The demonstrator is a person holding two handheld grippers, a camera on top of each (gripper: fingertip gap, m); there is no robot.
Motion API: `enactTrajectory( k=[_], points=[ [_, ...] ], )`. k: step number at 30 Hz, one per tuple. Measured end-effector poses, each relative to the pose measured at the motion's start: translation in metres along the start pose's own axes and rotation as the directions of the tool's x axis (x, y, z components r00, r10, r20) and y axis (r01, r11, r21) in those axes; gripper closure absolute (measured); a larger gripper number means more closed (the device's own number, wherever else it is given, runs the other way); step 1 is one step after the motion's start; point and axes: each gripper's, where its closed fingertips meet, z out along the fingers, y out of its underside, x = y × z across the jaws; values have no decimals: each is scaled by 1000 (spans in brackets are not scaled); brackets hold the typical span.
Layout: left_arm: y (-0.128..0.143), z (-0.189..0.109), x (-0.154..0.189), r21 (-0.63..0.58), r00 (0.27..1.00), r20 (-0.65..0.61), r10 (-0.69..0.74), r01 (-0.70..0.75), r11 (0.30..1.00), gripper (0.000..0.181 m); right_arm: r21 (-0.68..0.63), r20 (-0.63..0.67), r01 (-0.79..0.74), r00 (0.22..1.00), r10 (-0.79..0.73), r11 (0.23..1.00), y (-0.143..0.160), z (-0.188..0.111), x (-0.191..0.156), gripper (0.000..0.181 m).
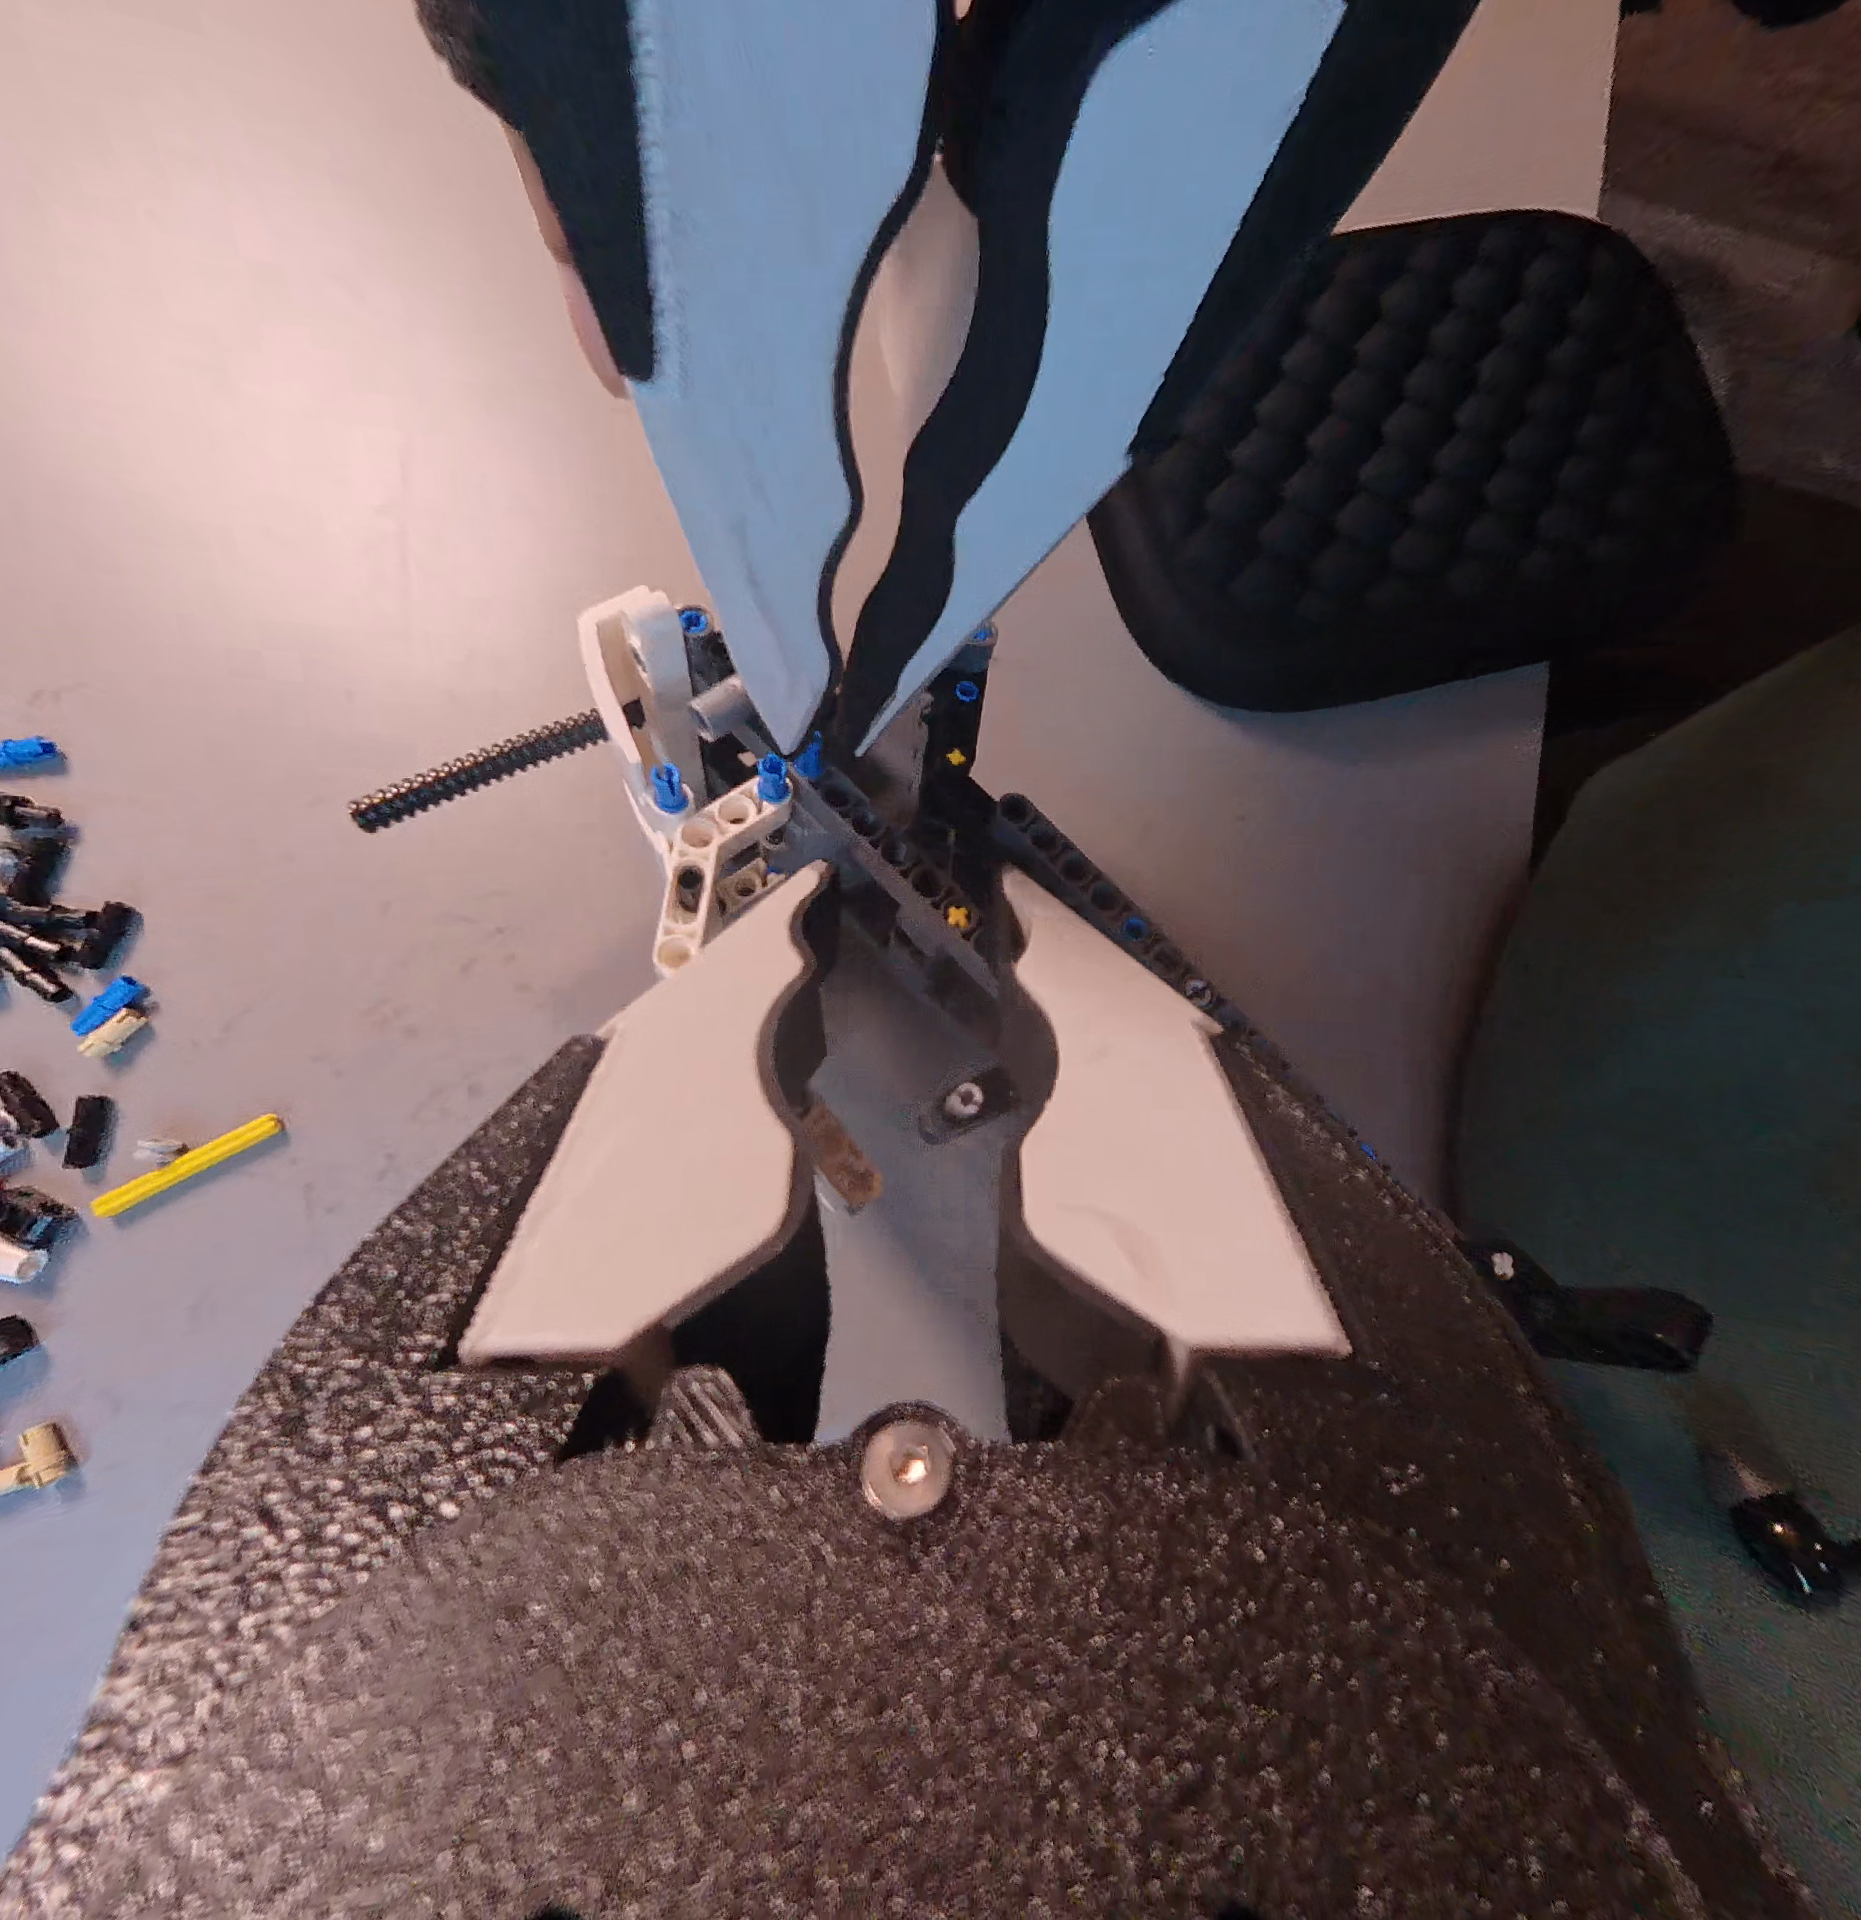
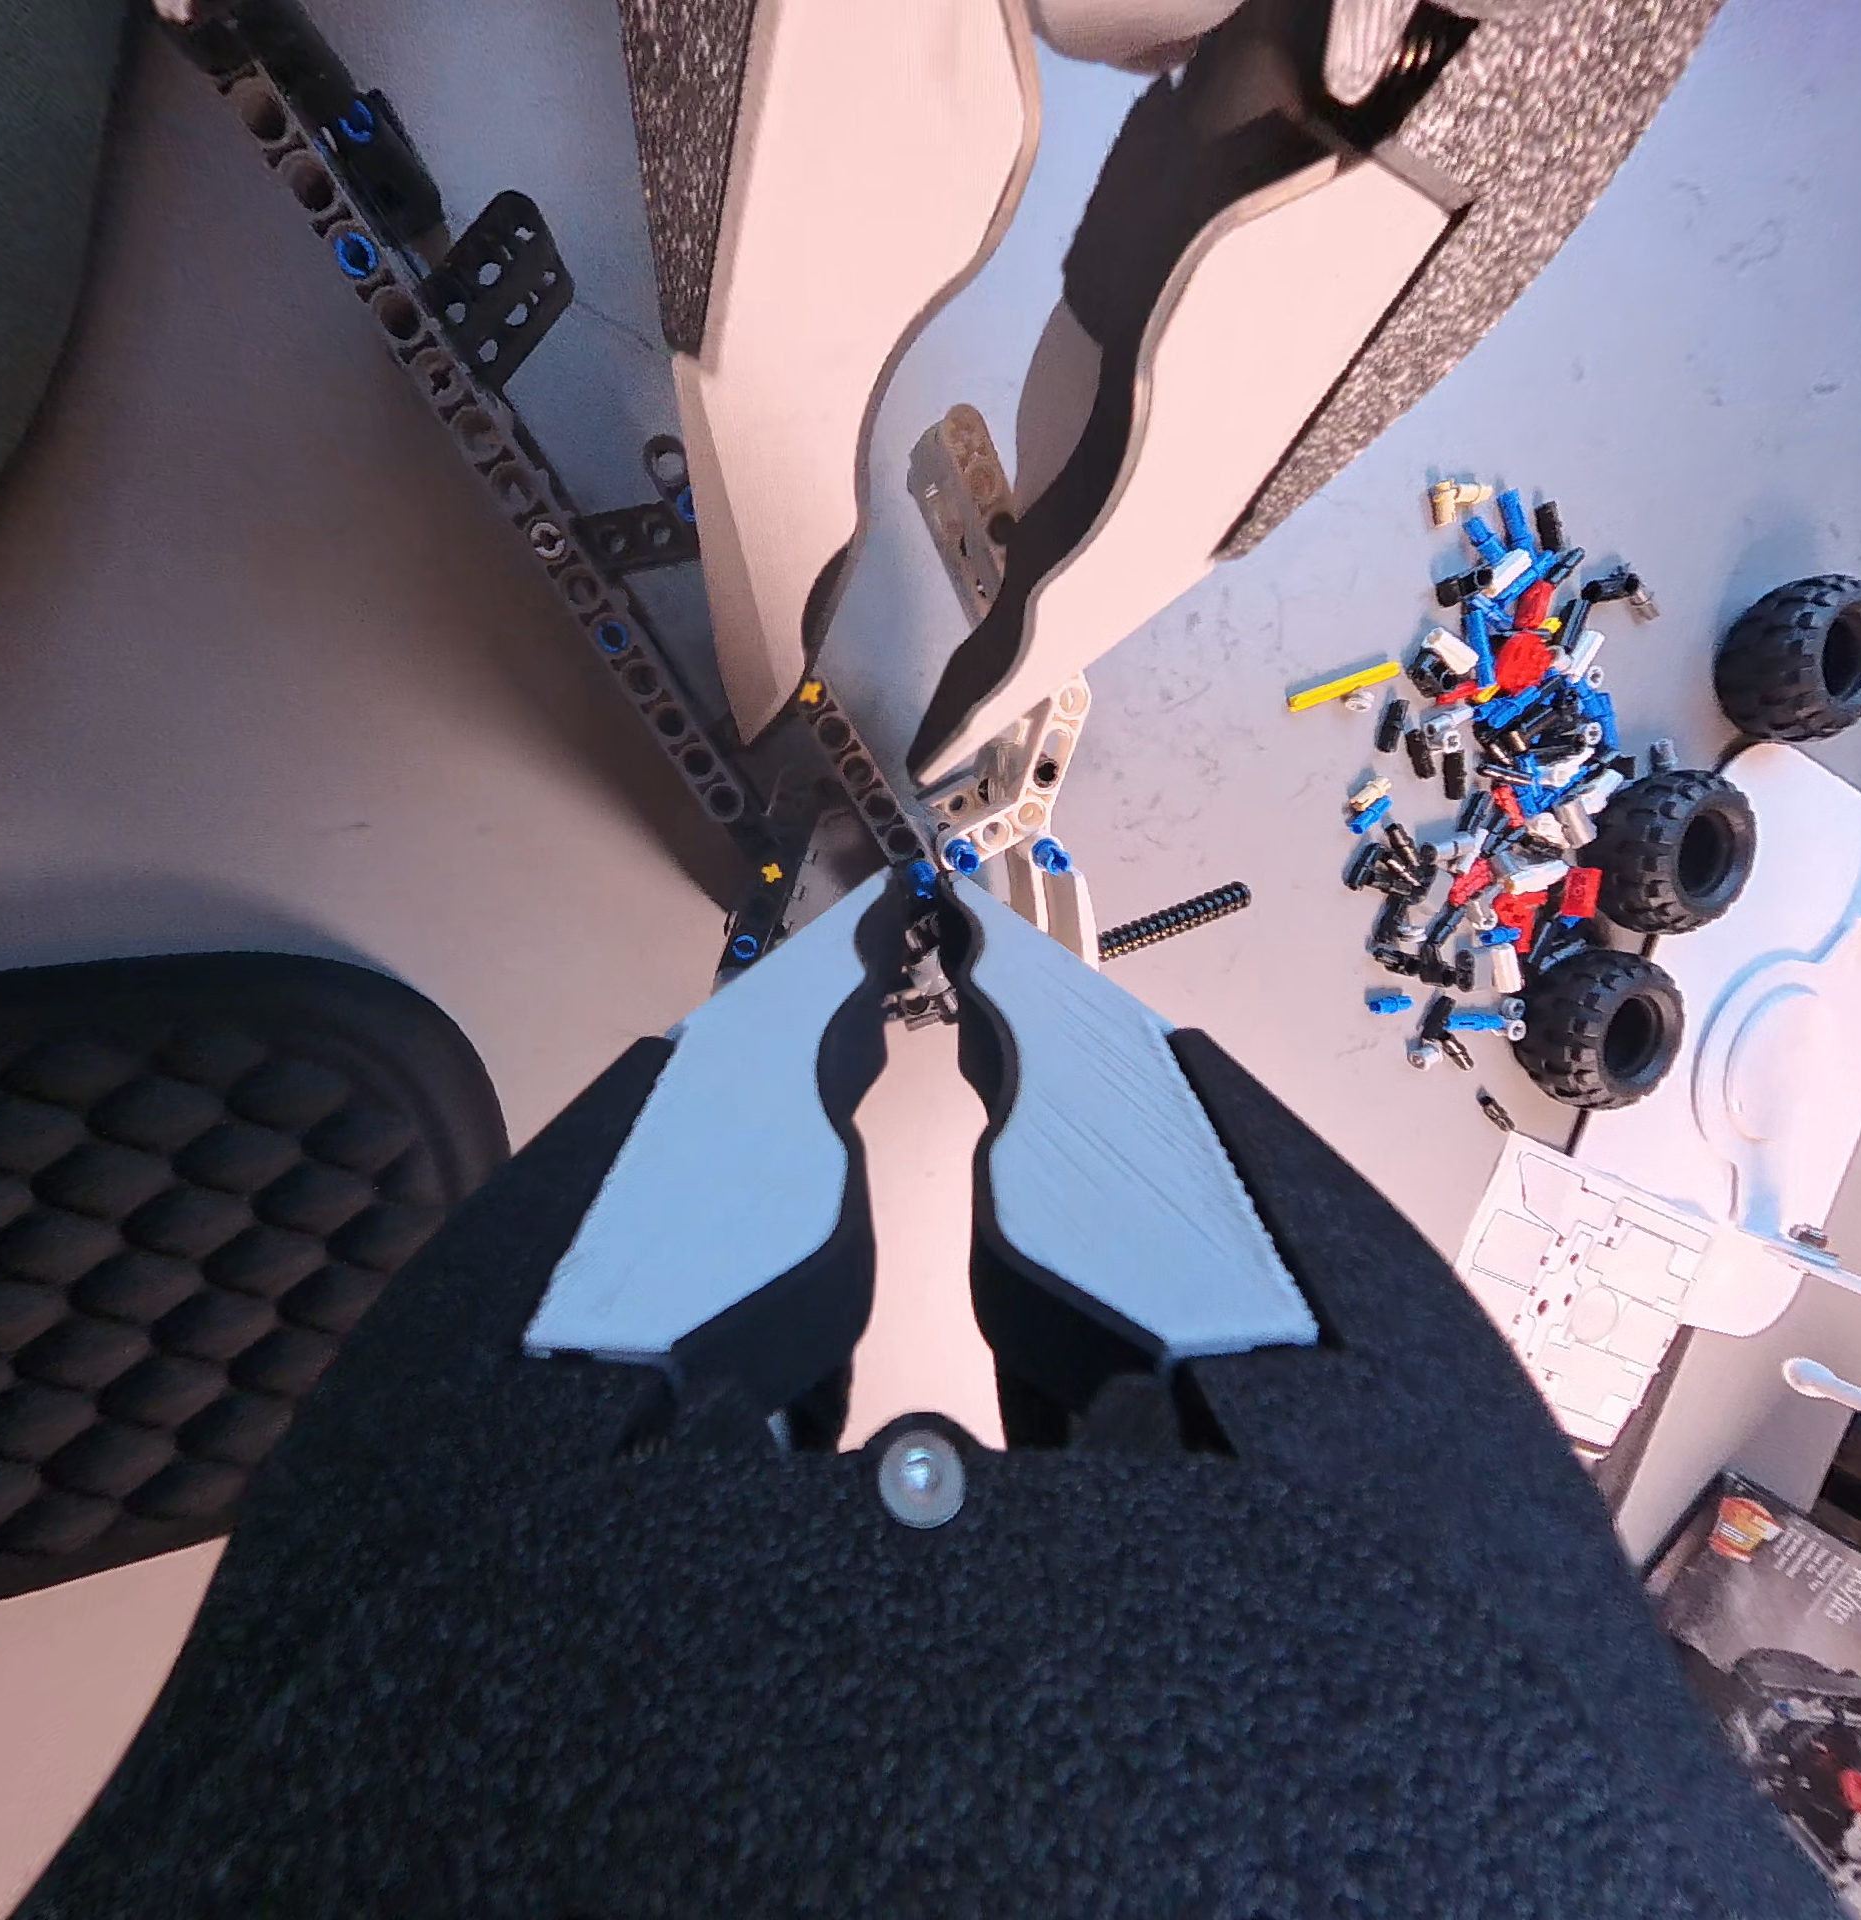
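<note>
Clamping down on the half-built plastic brick frame (image 1: 895, 883), the left gripper (image 1: 910, 883) has its grey fingers closed partway around the frame's dark holed beams, which sit right between the tips. Coming in from the opposite side, the right gripper (image 2: 931, 883) is pinched nearly closed on a small blue connector pin (image 2: 918, 876) sticking out of that same frame, right where the white angled beams (image 2: 1019, 800) meet the dark ones. A black ridged spring-like rod (image 1: 479, 769) pokes out sideways from the white part. The whole build rests on a pale grey tabletop (image 1: 282, 416). Further out there's a messy pile of small loose blue, black and red pieces (image 2: 1497, 790), a thin yellow axle stick (image 2: 1341, 686), three chunky black rubber tyres (image 2: 1674, 847) and a black quilted seat cushion (image 1: 1425, 447) past the table edge.
</note>
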Motion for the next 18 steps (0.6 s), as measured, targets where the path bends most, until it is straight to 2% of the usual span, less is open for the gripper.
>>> enactTrajectory(
  k=[5,18],
  points=[
    [1,4,-3,-48,999,21,25,-24,999,150,-28,-12,41,999,-42,999,0,1,2,177],
    [2,6,-3,-53,997,4,77,-77,996,156,-89,38,116,993,-113,989,1,5,0,179]
  ],
)
